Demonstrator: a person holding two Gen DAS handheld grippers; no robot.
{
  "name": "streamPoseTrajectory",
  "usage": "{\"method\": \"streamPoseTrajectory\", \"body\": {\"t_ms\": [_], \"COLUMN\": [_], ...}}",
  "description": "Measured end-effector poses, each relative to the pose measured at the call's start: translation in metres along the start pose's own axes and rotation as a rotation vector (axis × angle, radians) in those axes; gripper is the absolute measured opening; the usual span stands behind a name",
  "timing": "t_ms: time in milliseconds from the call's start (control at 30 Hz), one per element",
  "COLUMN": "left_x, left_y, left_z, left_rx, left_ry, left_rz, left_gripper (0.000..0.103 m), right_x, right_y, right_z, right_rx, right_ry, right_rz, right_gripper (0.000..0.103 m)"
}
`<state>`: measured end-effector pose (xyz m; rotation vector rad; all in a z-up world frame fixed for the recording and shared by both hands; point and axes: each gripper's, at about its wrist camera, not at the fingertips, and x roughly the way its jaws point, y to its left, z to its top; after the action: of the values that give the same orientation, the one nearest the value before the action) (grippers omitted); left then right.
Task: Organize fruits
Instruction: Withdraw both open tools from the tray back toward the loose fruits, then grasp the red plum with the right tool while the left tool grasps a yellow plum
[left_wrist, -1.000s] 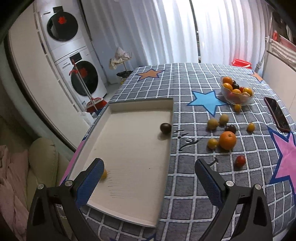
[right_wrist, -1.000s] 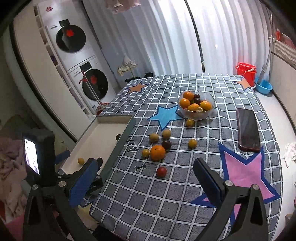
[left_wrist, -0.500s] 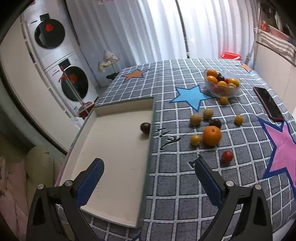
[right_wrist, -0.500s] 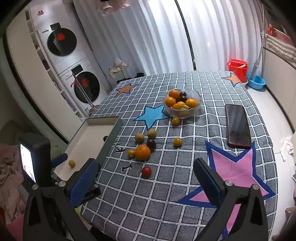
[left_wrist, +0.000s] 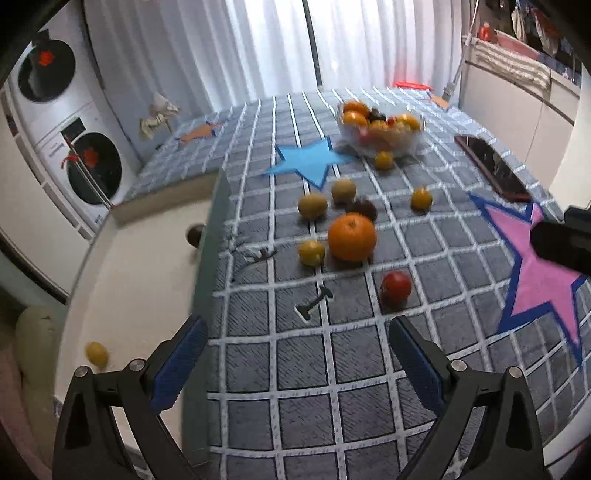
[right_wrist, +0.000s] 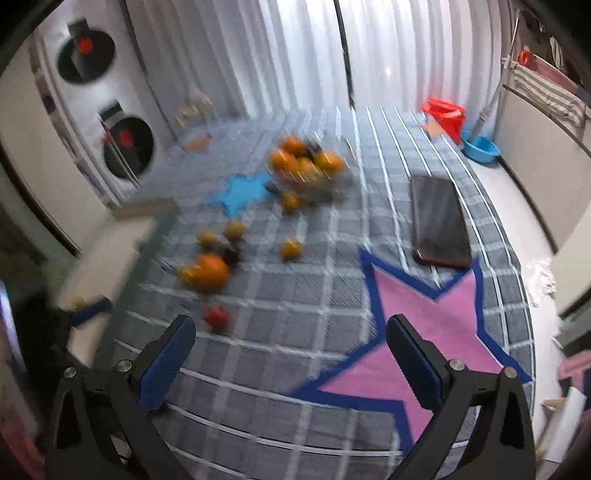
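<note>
Tray (left_wrist: 155, 258): dark fruit (left_wrist: 194, 235), yellow fruit (left_wrist: 96, 353); bowl (left_wrist: 380, 138) full.

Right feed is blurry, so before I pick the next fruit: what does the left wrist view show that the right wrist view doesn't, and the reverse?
Left wrist only: the dark fruit inside the tray, sharply.

Right wrist only: the red bucket, the blue basin, and the whole phone.

Both: the big orange, the red fruit, the fruit bowl, and the small yellow fruit in the tray. Both the left gripper and right gripper are open and empty.
</note>
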<state>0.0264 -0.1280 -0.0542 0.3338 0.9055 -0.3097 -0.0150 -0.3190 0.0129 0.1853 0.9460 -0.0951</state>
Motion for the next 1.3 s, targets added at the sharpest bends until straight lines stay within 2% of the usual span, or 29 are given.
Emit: {"method": "streamPoseTrajectory", "body": {"t_ms": [133,400,533,633,667,733,800,867,900,1100,1133,1200,1300], "left_x": [0.018,0.036,0.034,0.030,0.029,0.027,0.024,0.022,0.021,0.031,0.034,0.043,0.056], "left_y": [0.006,0.036,0.057,0.064,0.065,0.067,0.068,0.065,0.063,0.036,0.031,0.022,0.012], "left_z": [-0.007,-0.008,-0.004,-0.005,-0.006,-0.007,-0.006,-0.003,-0.001,0.019,0.023,0.030,0.035], "left_rx": [-0.010,0.000,-0.065,-0.087,-0.086,-0.083,-0.089,-0.084,-0.079,-0.019,-0.012,0.008,0.031], "left_ry": [0.028,0.005,0.009,0.008,0.005,0.008,0.005,-0.006,-0.011,-0.016,-0.012,0.010,0.029], "left_rz": [0.019,0.069,0.024,-0.004,-0.004,0.012,0.004,-0.002,-0.004,-0.017,-0.025,-0.036,-0.027], "left_gripper": [0.099,0.099,0.099,0.099,0.099,0.097,0.097,0.098,0.098,0.097,0.089,0.080,0.080], "right_x": [0.023,0.037,0.056,0.068,0.071,0.079,0.087,0.085,0.084,0.062,0.058,0.051,0.045], "right_y": [-0.011,0.019,0.050,0.069,0.076,0.086,0.087,0.084,0.081,0.046,0.041,0.033,0.024], "right_z": [-0.016,-0.008,-0.006,-0.004,-0.003,-0.003,-0.005,-0.007,-0.007,-0.008,-0.009,-0.010,-0.012], "right_rx": [0.007,-0.062,-0.136,-0.195,-0.215,-0.240,-0.234,-0.220,-0.209,-0.108,-0.102,-0.086,-0.064], "right_ry": [0.071,0.069,0.072,0.067,0.066,0.084,0.114,0.103,0.103,0.069,0.066,0.062,0.057], "right_rz": [-0.035,0.001,0.014,-0.002,-0.005,-0.010,-0.011,0.001,0.014,0.080,0.077,0.079,0.088], "right_gripper": [0.103,0.103,0.103,0.098,0.094,0.064,0.045,0.028,0.024,0.024,0.024,0.024,0.024]}}
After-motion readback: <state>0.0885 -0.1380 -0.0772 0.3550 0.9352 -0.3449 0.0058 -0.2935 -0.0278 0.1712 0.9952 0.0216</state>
